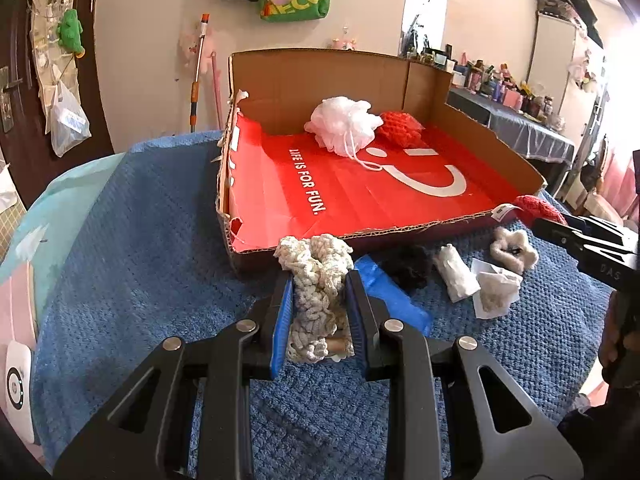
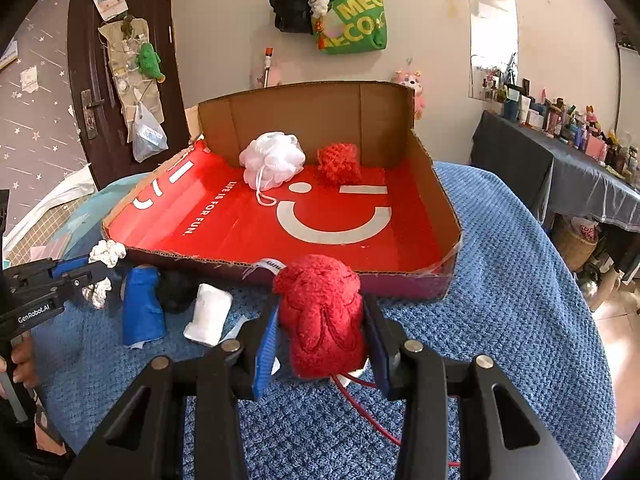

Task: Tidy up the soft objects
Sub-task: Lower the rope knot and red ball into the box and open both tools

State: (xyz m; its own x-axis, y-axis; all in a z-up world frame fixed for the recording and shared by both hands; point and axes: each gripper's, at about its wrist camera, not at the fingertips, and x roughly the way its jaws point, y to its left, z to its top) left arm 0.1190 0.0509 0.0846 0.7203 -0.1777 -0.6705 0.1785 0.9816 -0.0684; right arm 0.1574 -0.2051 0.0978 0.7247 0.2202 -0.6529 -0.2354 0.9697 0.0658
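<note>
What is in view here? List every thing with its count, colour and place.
Cardboard box: one, brown with a red lining, on the blanket.
Bath pouf: one, white, in the box at the back.
Crocheted piece: one, red, in the box beside the pouf.
Blanket: one, blue, under everything.
Cream knit item: one, between the left pads.
Red knit item: one, between the right pads.
Blue wrapped roll: one, on the blanket before the box.
Black fluffy item: one, beside the blue roll.
White roll: one, on the blanket.
Fuzzy flower: one, beige, on the blanket.
Tote bag: one, green, hanging on the wall.
Left gripper: black, blue pads, shut on the cream knit.
Right gripper: black, shut on the red knit.
</note>
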